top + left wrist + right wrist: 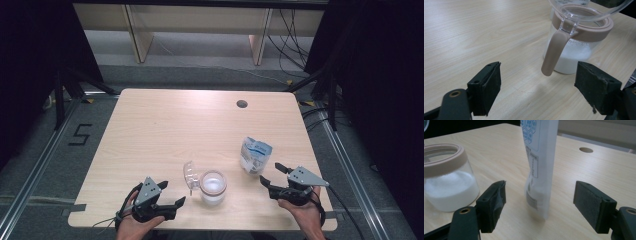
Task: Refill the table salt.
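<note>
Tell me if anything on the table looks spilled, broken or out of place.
Nothing is spilled or broken. The jar of white powder stands upright with its clear hinged lid flipped open to one side. The pouch stands upright beside it.

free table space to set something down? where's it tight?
Free: the table's whole far half, from the jar and pouch back to the cable hole, and the left side above the left gripper. Tight: the near edge, where the jar with its open lid, the pouch and the right gripper sit close together.
</note>
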Action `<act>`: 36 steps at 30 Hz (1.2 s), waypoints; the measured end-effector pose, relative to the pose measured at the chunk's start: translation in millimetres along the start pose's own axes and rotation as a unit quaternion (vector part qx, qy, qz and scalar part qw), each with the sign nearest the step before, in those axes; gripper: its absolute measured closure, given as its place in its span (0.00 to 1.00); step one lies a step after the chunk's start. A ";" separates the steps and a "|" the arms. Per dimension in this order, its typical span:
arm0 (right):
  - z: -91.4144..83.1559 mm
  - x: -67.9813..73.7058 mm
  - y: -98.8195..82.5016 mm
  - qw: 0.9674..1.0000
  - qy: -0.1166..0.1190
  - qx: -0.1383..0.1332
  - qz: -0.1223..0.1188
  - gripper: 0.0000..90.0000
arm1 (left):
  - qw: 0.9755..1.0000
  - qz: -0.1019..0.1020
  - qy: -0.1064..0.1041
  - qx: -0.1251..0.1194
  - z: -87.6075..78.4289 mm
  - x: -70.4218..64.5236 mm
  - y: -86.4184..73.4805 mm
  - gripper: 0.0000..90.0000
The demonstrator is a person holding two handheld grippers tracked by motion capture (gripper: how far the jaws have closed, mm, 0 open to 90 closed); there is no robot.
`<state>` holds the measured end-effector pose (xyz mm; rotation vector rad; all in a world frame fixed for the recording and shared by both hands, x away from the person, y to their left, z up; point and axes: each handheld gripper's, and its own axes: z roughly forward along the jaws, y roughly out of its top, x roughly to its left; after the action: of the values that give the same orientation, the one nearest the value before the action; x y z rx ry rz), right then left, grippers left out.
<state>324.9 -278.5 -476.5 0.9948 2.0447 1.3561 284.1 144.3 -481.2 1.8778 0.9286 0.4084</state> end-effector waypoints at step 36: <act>-11.8 19.4 -11.0 0.999 0.021 0.035 0.001 0.29 | 0.999 0.027 -0.025 -0.027 -10.8 -6.7 28.5 0.89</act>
<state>301.0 -272.5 -482.2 1.0063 2.1356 1.3243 285.1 139.0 -450.4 1.8594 0.8264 0.4127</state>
